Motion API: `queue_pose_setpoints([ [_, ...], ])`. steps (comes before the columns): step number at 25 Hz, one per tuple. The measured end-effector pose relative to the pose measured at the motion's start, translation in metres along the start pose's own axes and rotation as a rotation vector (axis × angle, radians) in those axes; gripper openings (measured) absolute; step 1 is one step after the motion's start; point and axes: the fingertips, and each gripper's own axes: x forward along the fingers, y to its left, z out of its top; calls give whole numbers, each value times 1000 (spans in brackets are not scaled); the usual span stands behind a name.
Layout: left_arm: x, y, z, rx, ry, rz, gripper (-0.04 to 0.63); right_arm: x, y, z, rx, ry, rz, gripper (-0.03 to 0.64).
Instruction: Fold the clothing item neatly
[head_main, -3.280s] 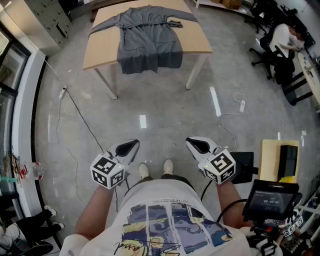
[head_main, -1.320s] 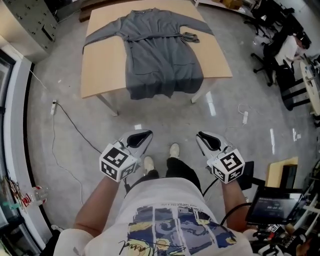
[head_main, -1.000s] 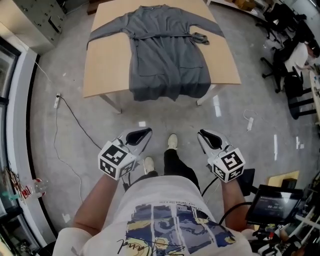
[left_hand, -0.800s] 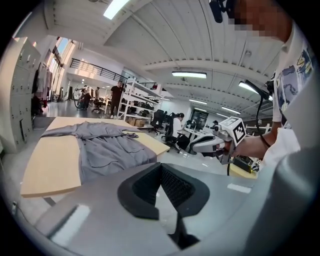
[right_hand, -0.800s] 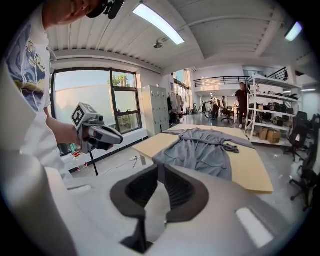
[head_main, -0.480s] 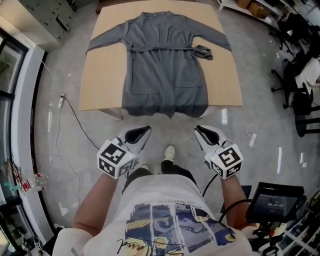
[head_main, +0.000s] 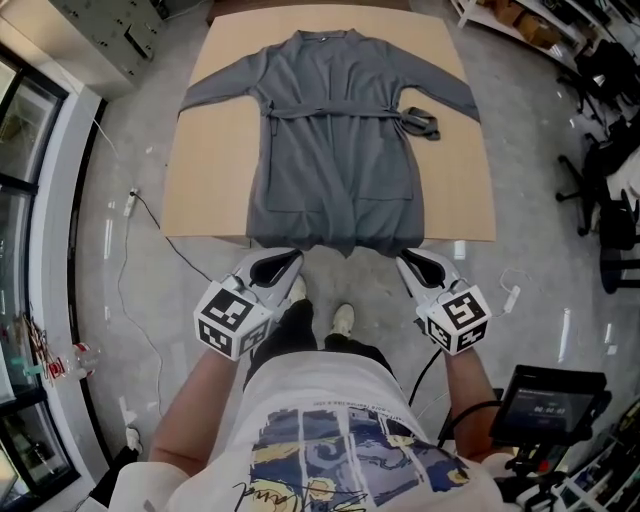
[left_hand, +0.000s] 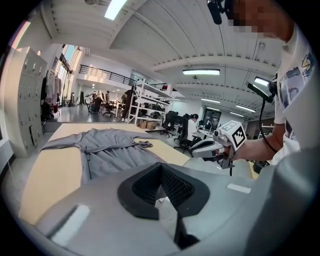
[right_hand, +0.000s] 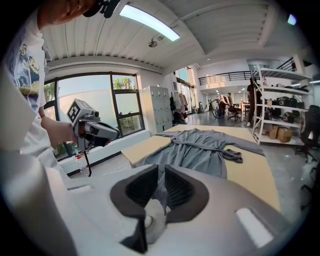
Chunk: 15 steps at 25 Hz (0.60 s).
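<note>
A grey long-sleeved robe (head_main: 335, 130) lies spread flat on a wooden table (head_main: 205, 170), sleeves out to both sides and a belt tied across the waist. Its hem hangs over the near table edge. The belt's loose end (head_main: 421, 122) lies bunched on the right. My left gripper (head_main: 286, 259) is shut and holds nothing, just short of the hem's left corner. My right gripper (head_main: 408, 260) is shut and holds nothing, just short of the right corner. The left gripper view shows the robe (left_hand: 107, 152) ahead of the left gripper (left_hand: 161, 167). The right gripper view shows the robe (right_hand: 200, 147) beyond the right gripper (right_hand: 161, 172).
The person's shoes (head_main: 342, 320) stand on the grey floor just before the table. A power strip with a cable (head_main: 131, 203) lies on the floor at left. Office chairs (head_main: 605, 170) stand at right. A screen on a stand (head_main: 545, 405) is at lower right.
The person has walked up to the table, so the table and robe are much nearer. Both grippers have moved forward to the near edge, still shut.
</note>
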Motion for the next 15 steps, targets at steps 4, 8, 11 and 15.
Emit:
queue_pose_setpoints([
  [4,10,27,4,3,5,-19,8,20,-16,10,25,5,-32,32],
  [8,19,56,14,7,6,-60,8,39,-34,25,39,13,-88,52],
  [11,24,73,22,29,16,-105,8,52,-48,34,48,21,-142,52],
  [15,30,96,26,65,22,-151,7,69,-67,39,74,20,-209,52],
])
